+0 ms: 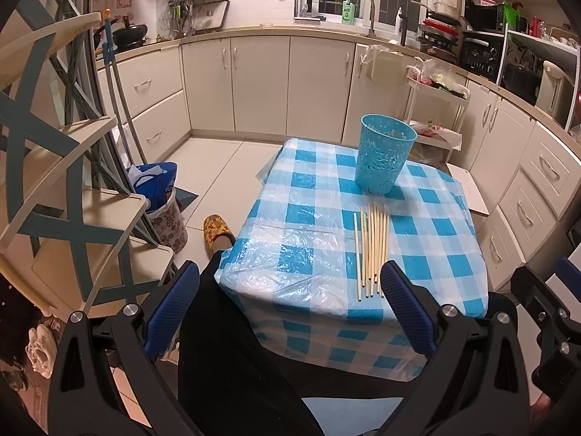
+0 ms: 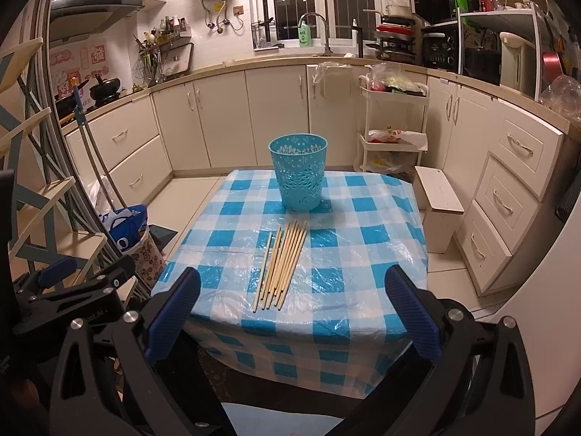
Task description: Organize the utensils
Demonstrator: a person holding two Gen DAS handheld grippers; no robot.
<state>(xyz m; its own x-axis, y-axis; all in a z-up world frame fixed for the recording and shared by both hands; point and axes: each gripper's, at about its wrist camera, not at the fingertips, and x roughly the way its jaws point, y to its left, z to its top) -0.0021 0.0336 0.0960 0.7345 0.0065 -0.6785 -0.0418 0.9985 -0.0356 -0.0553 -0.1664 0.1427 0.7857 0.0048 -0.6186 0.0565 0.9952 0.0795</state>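
Note:
Several pale wooden chopsticks [image 1: 372, 250] [image 2: 281, 265] lie side by side on a small table covered with a blue-and-white checked cloth [image 1: 326, 218] [image 2: 345, 254]. Behind them stands an upright turquoise perforated holder [image 1: 385, 154] [image 2: 298, 172], and I see nothing sticking out of it. My left gripper [image 1: 290, 290] hovers open in front of the table's near left corner, short of the chopsticks. My right gripper [image 2: 292, 290] hangs open before the table's near edge, with the chopstick ends between its fingers in the image. Neither holds anything.
A person's dark-clad legs and a patterned slipper [image 1: 218, 230] sit by the table's left side. A wooden shelf rack [image 1: 72, 181], a blue bag [image 2: 127, 225], a white cart [image 2: 394, 134] and a small white stool [image 2: 439, 203] surround the table. Kitchen cabinets line the back.

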